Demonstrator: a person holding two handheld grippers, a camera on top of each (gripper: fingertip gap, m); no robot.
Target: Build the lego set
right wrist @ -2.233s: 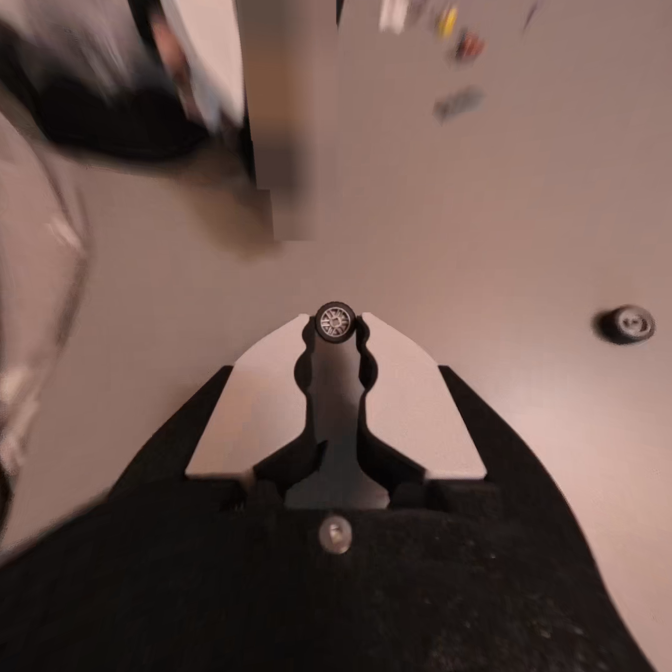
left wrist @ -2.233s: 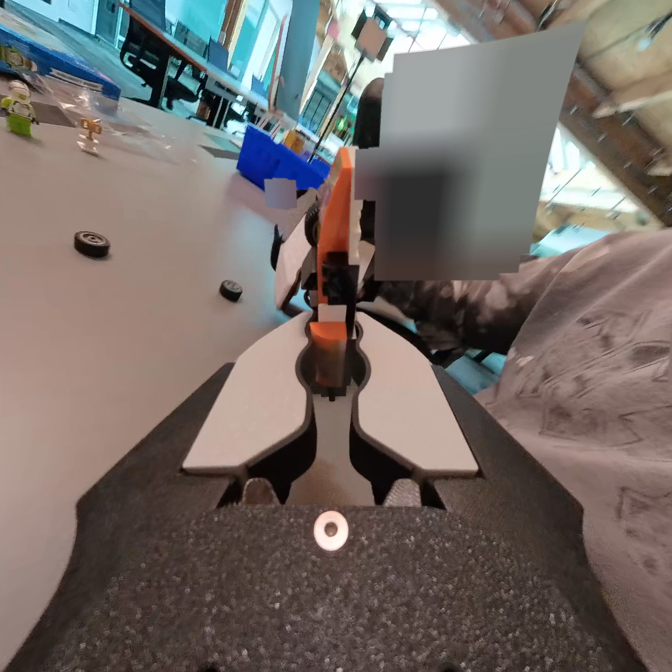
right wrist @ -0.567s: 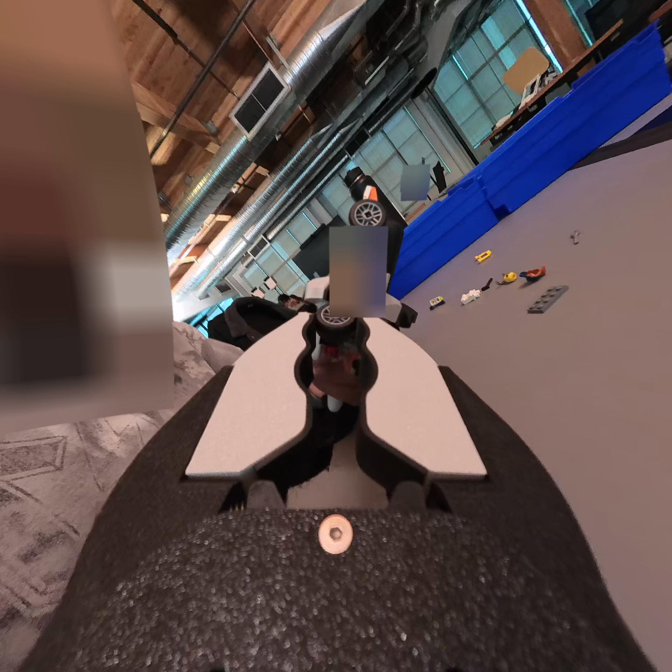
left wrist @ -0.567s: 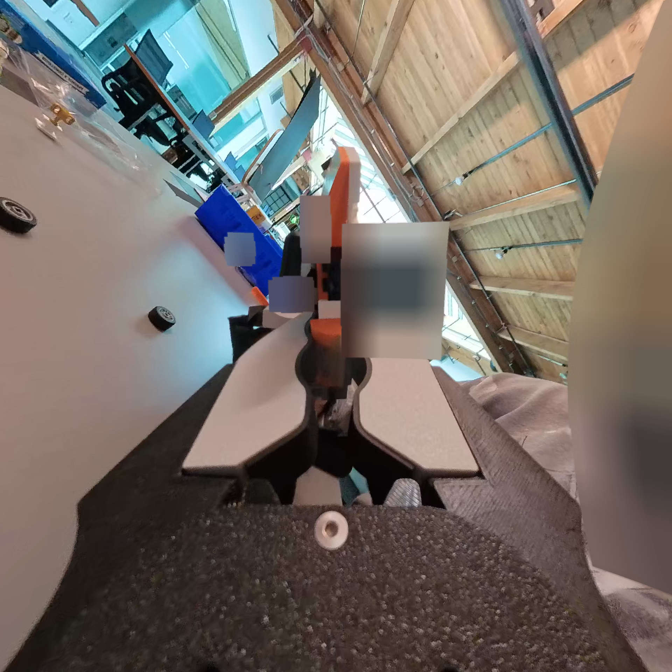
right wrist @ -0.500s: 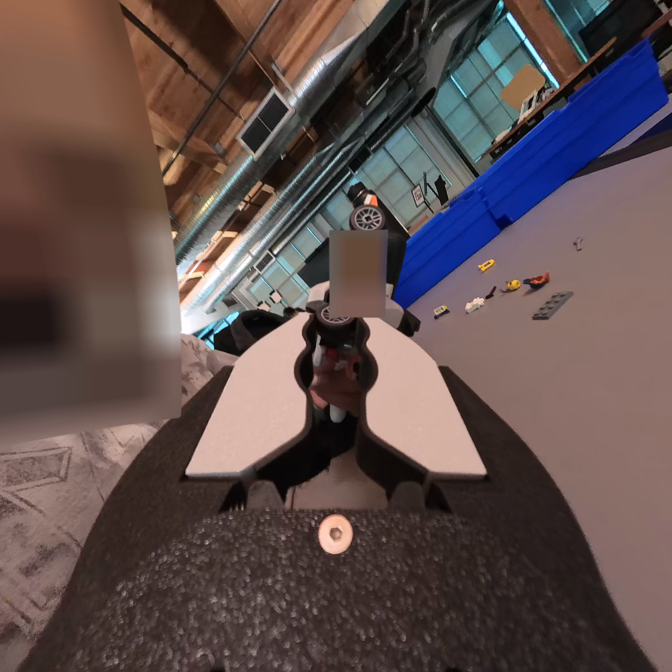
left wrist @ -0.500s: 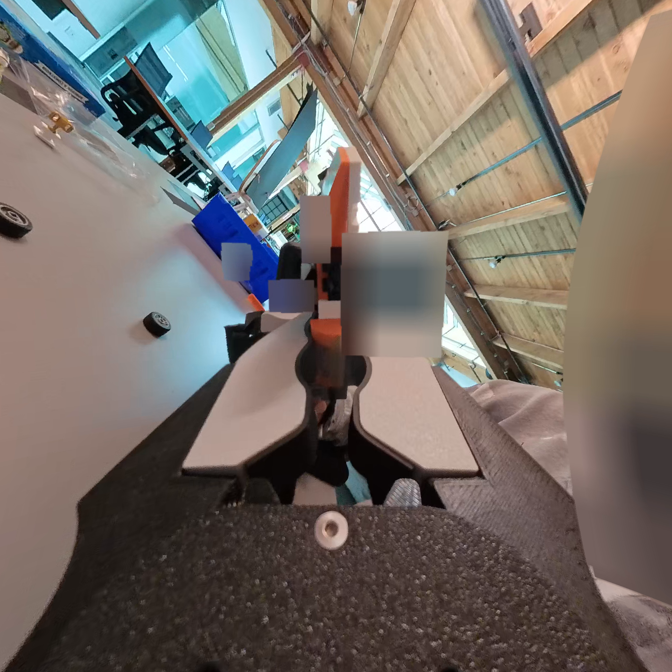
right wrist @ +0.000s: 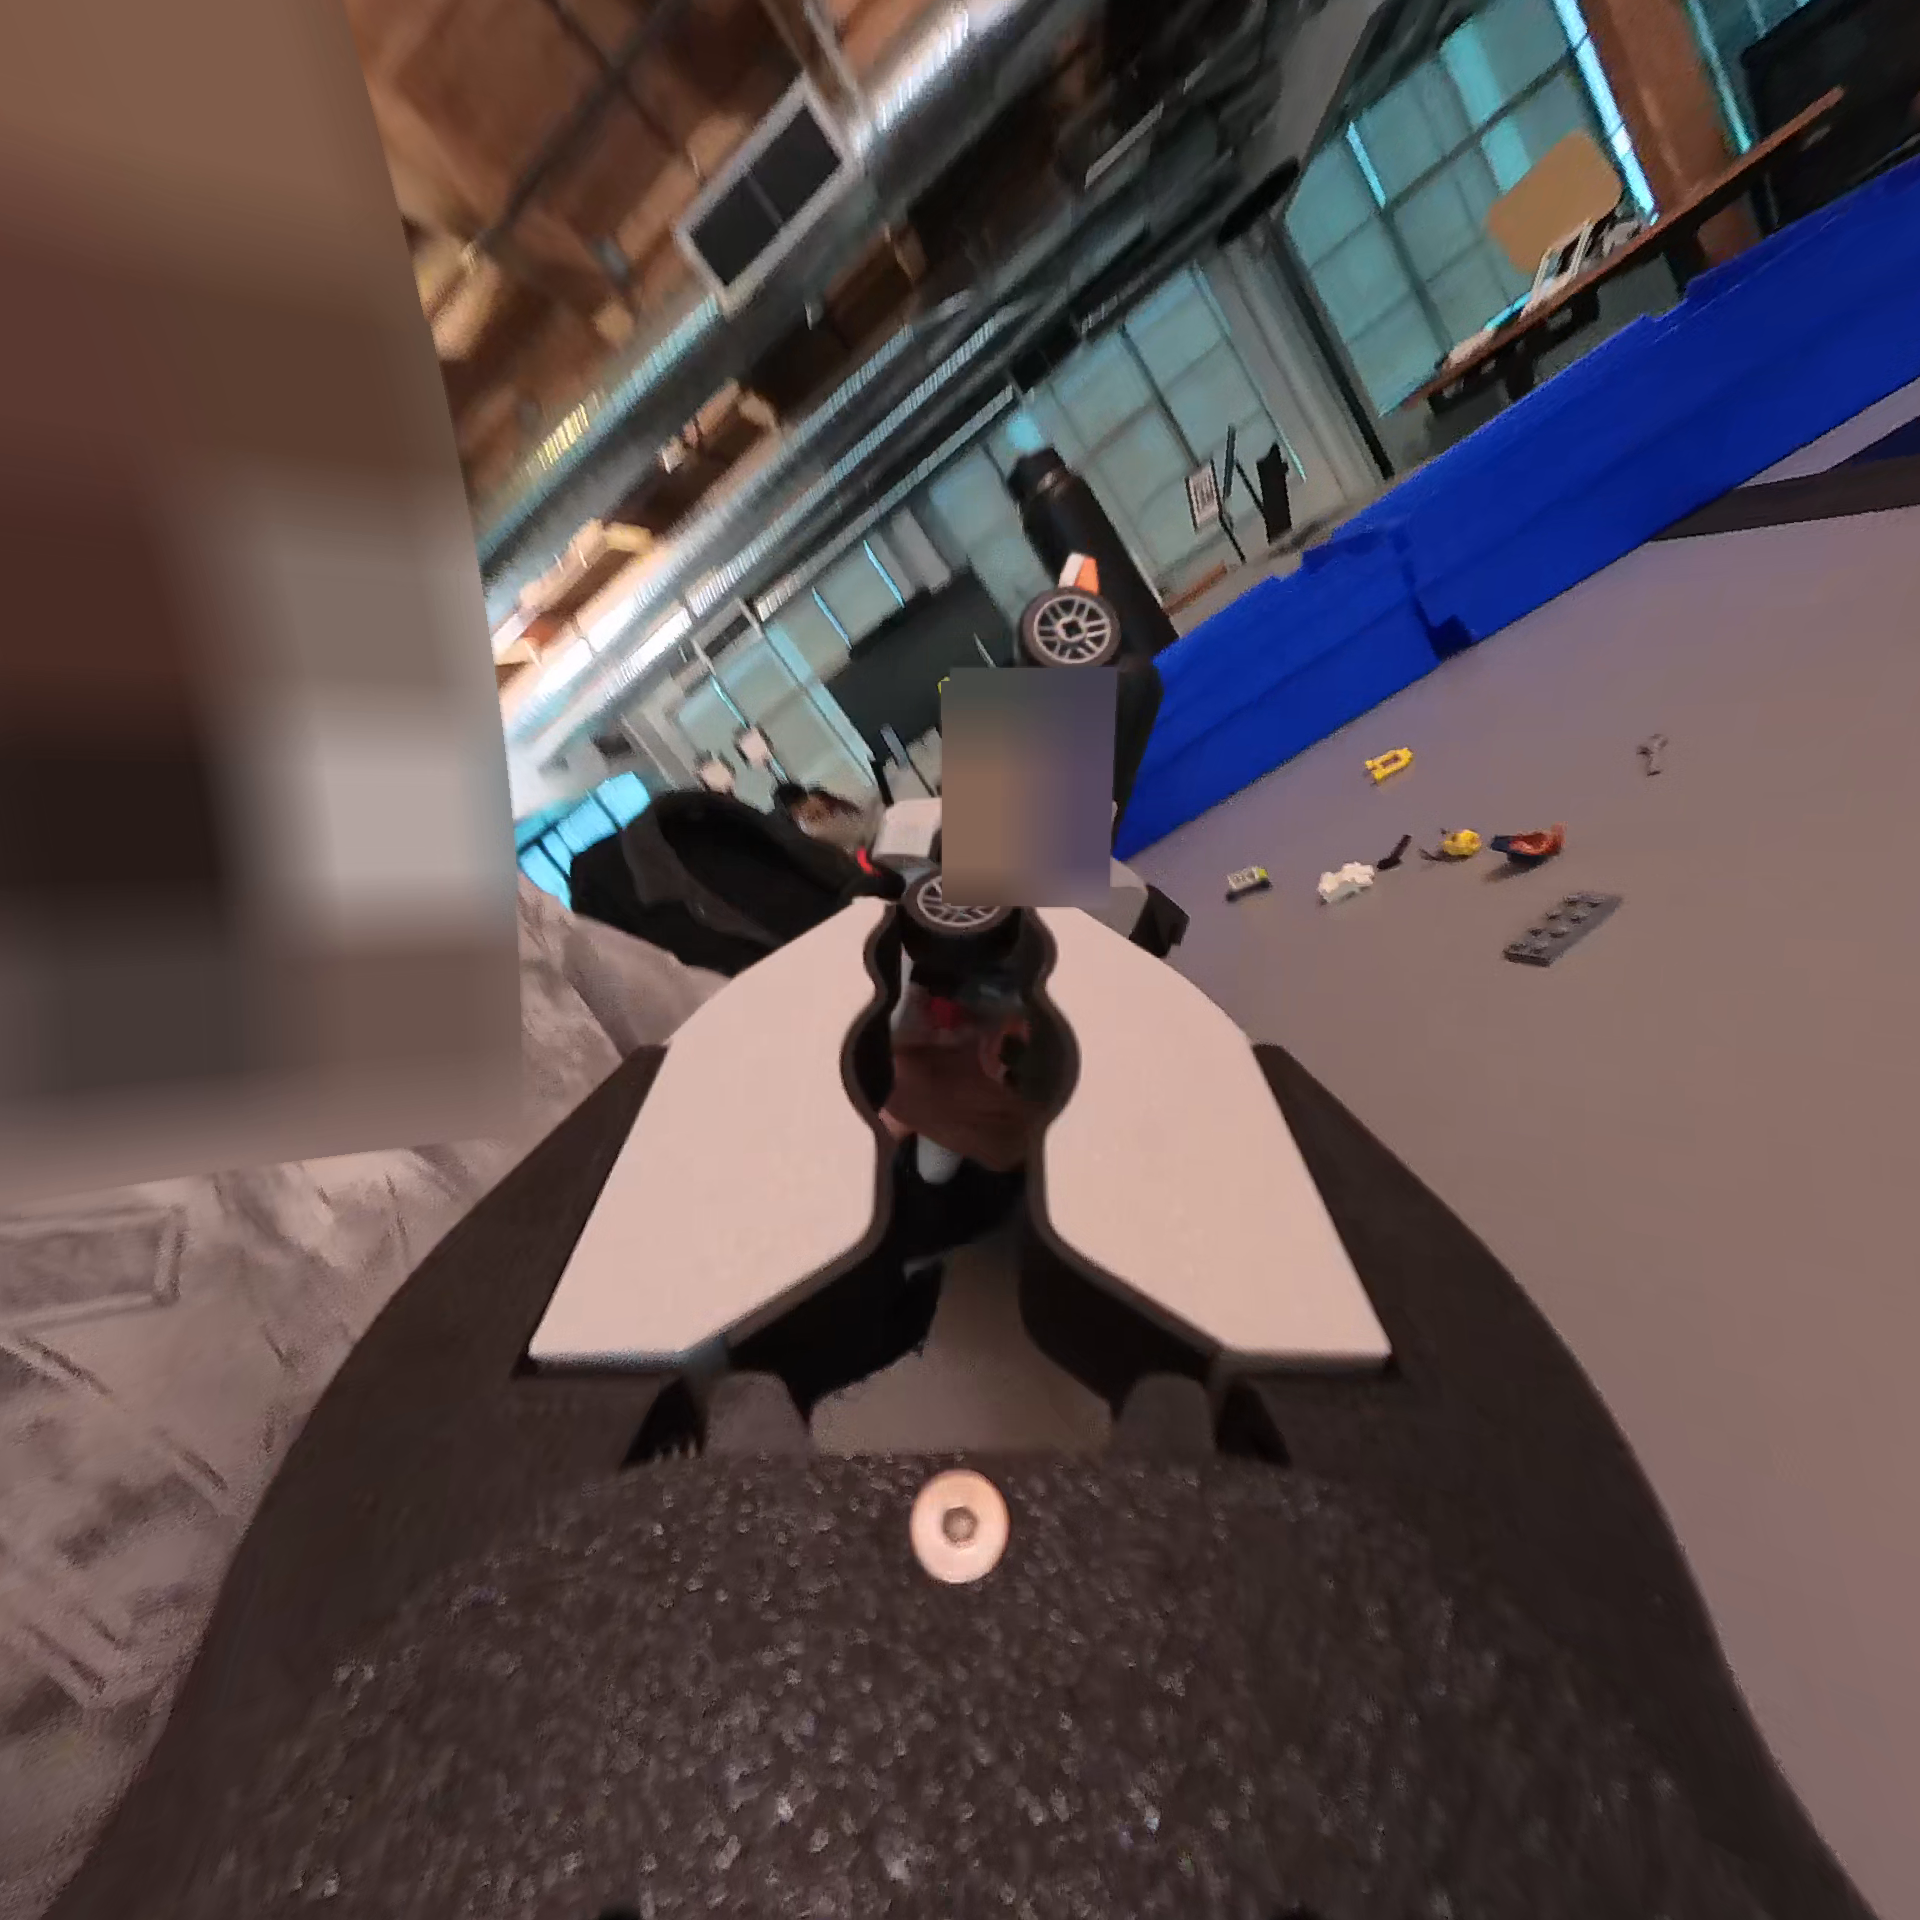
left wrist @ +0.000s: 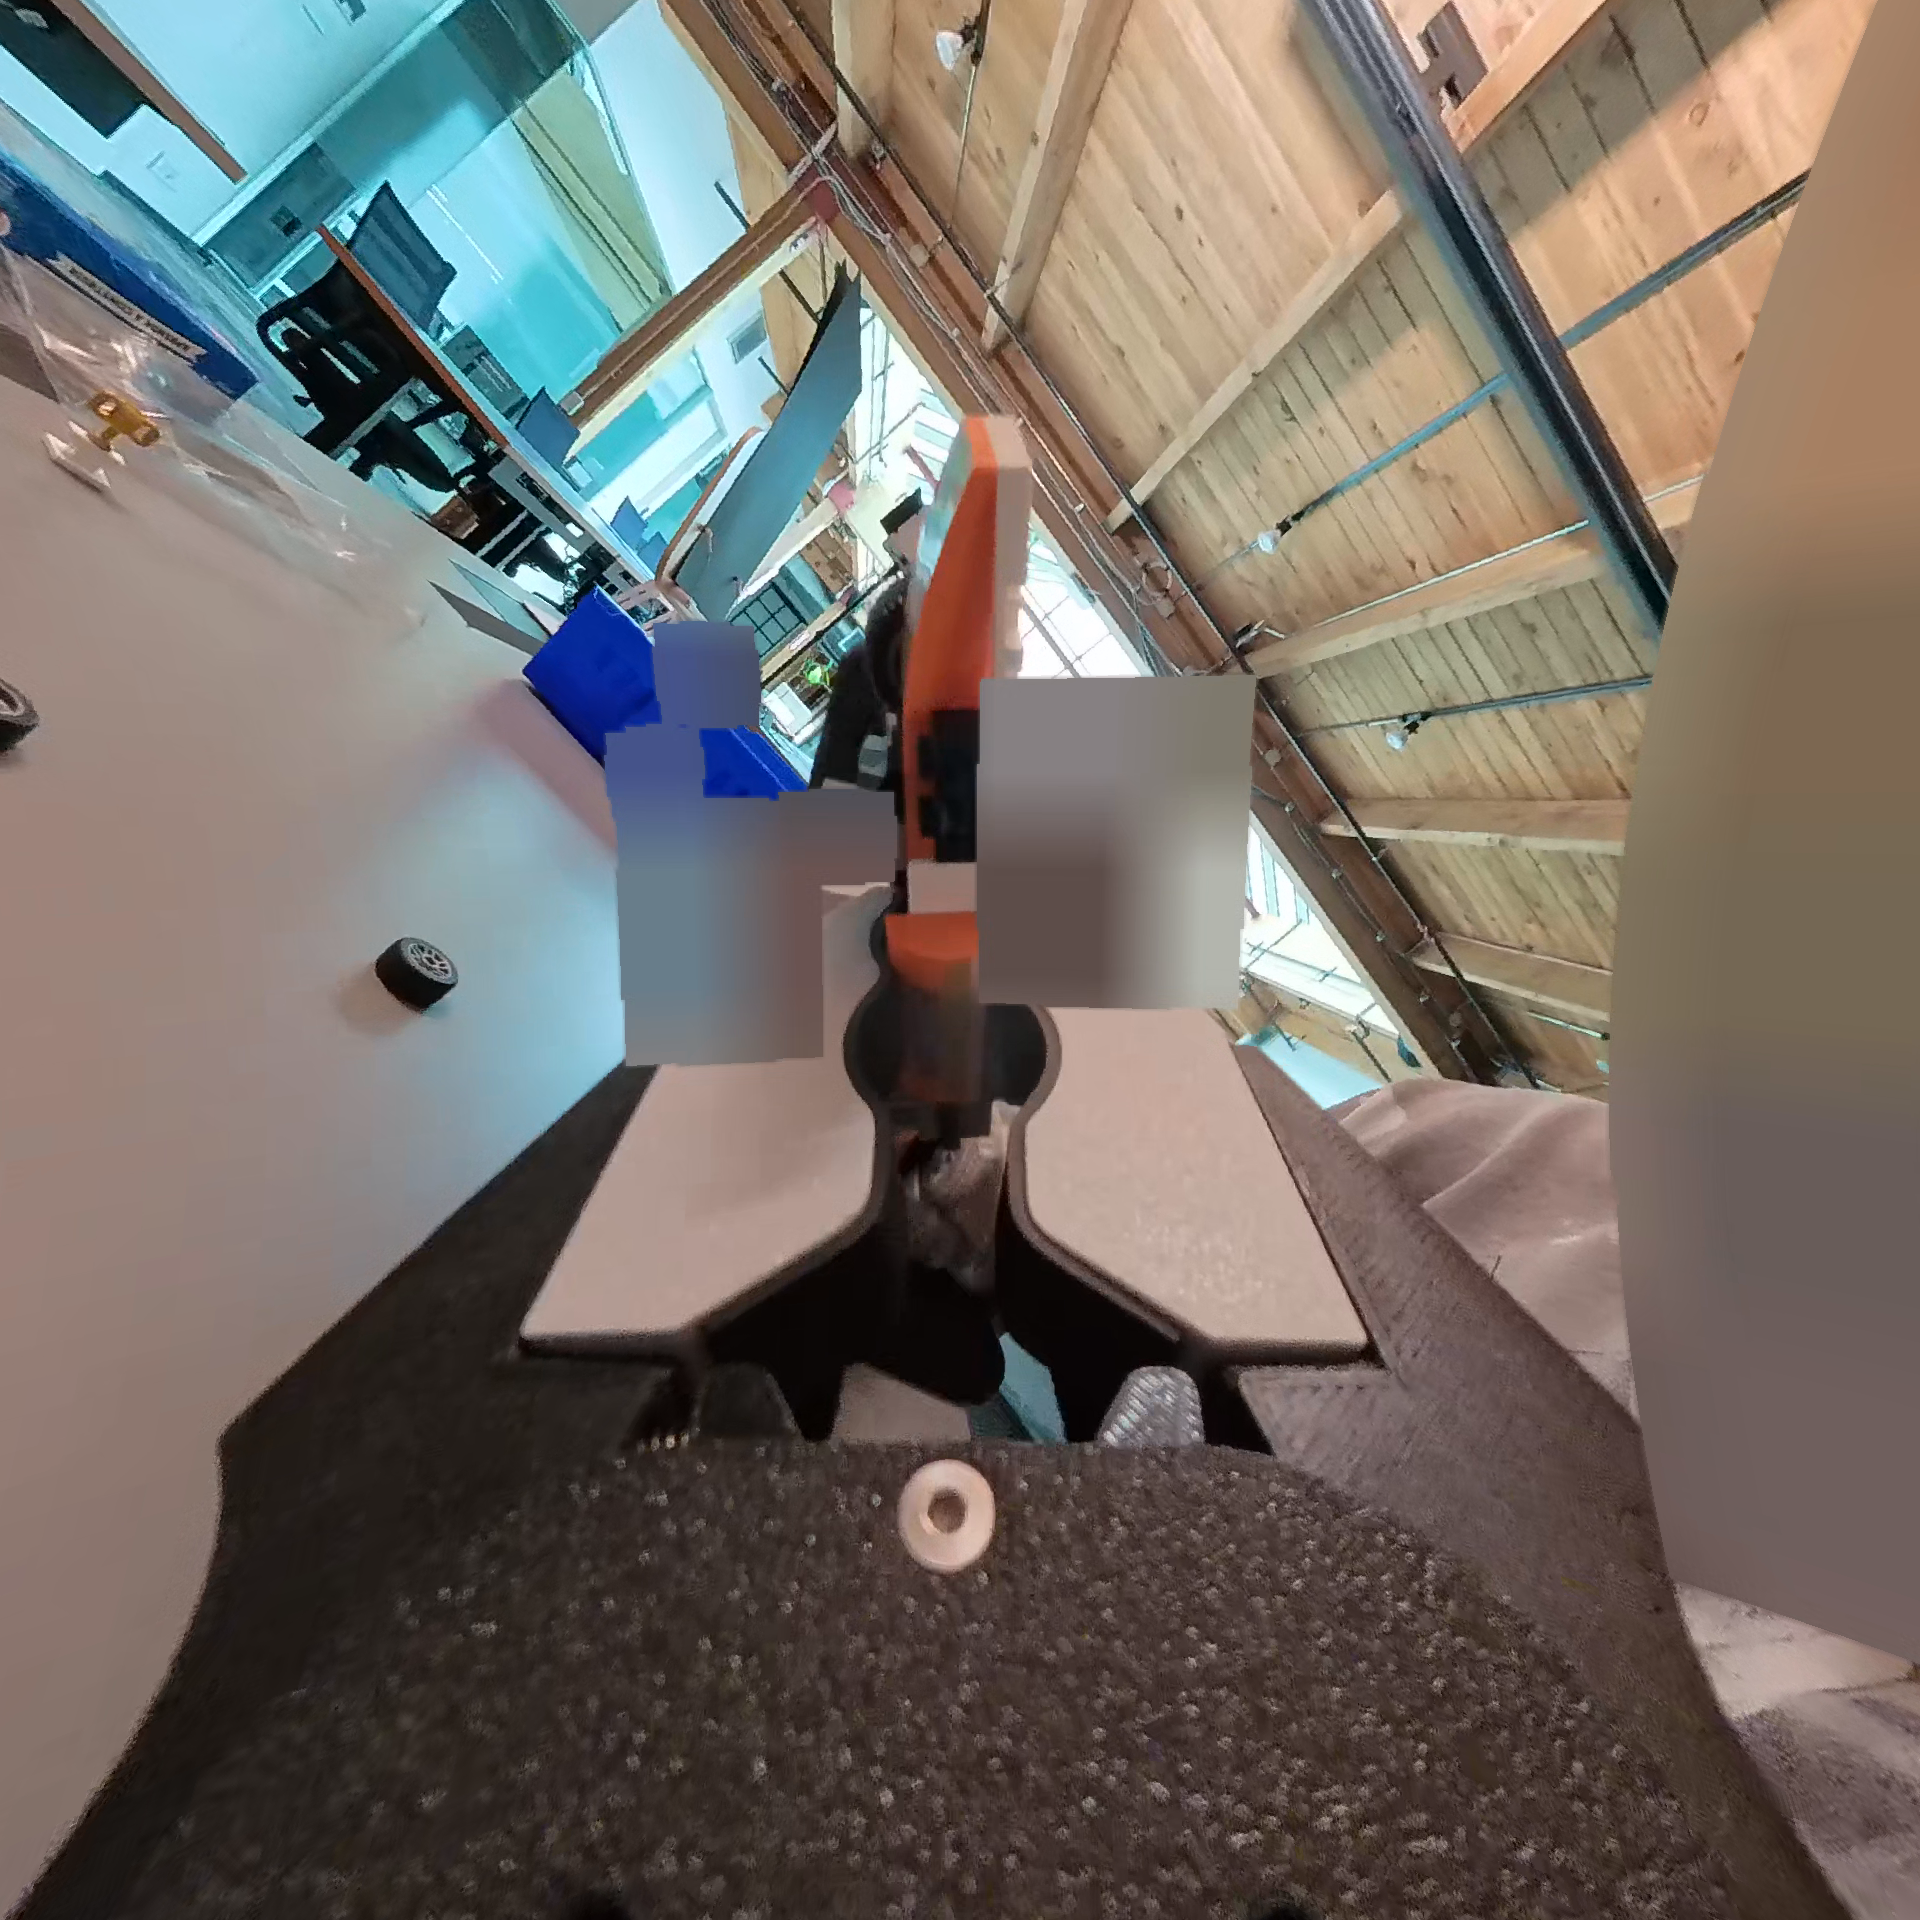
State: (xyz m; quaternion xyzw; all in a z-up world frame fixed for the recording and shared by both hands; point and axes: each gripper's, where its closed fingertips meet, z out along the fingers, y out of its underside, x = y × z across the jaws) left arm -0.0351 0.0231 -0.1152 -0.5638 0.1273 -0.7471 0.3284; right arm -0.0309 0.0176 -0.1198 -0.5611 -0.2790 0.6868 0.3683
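A: Fingers of the left hand-held gripper [left wrist: 940,935] clenched on the orange-and-white lego car [left wrist: 951,665], held edge-on, nose up, clear of the table [left wrist: 260,831].

B: Right hand-held gripper [right wrist: 958,920]?

A: Clamped on a small wheel [right wrist: 951,914], grey spoked hub in a black tyre, pinched at the very fingertips. Wheel sits right against the car body [right wrist: 1127,894]. Whether it is seated on an axle, cannot tell; a blurred patch covers that spot.

B: Other wheels?

A: One mounted wheel [right wrist: 1068,630] at the car's upper end in the right wrist view. One loose wheel [left wrist: 418,972] lying on the table, well left of the left gripper.

B: Further out?

A: Loose parts on the table to the right: dark flat plate [right wrist: 1562,928], white piece [right wrist: 1348,882], yellow bits [right wrist: 1389,765]. Blue bins [right wrist: 1455,623] along the far edge. Grey patterned cloth [right wrist: 94,1403] at lower left of the right wrist view.
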